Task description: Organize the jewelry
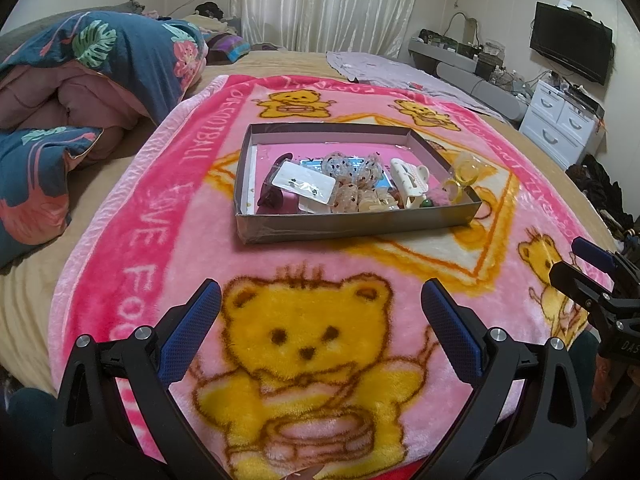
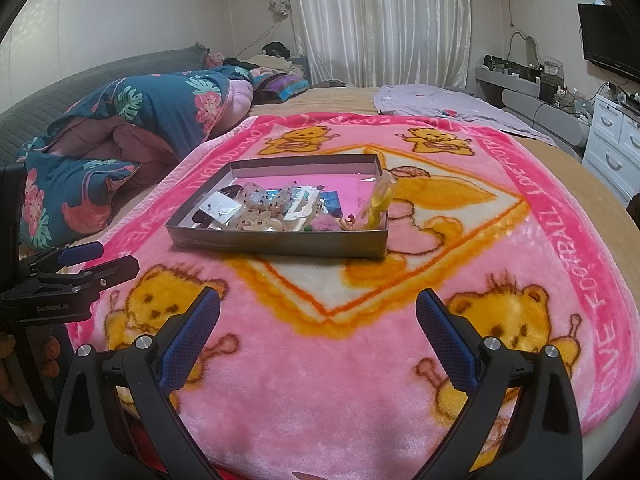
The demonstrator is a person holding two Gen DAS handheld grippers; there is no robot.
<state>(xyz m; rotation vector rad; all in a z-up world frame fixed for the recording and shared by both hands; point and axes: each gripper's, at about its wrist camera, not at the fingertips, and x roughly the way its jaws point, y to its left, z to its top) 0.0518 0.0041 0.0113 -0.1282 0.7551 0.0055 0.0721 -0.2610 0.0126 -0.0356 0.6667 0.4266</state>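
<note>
A shallow grey cardboard box (image 1: 352, 230) sits on a pink bear-print blanket (image 1: 168, 248) on a bed. It holds a jumble of jewelry and hair items: a white earring card (image 1: 305, 185), beaded mesh pieces (image 1: 350, 170), a white hair claw (image 1: 408, 180), a dark clip (image 1: 270, 198) and a yellow packet (image 1: 464, 174) leaning on its right wall. My left gripper (image 1: 320, 300) is open and empty, near the blanket's front, well short of the box. My right gripper (image 2: 318, 308) is open and empty, also short of the box (image 2: 280, 242).
A folded blue floral quilt (image 1: 92, 68) lies at the left. A lilac cloth (image 1: 384, 66) lies beyond the blanket. White drawers (image 1: 560, 116), a cluttered grey shelf (image 1: 456, 56) and a wall TV (image 1: 570, 42) stand at the right. Curtains (image 1: 324, 0) hang behind.
</note>
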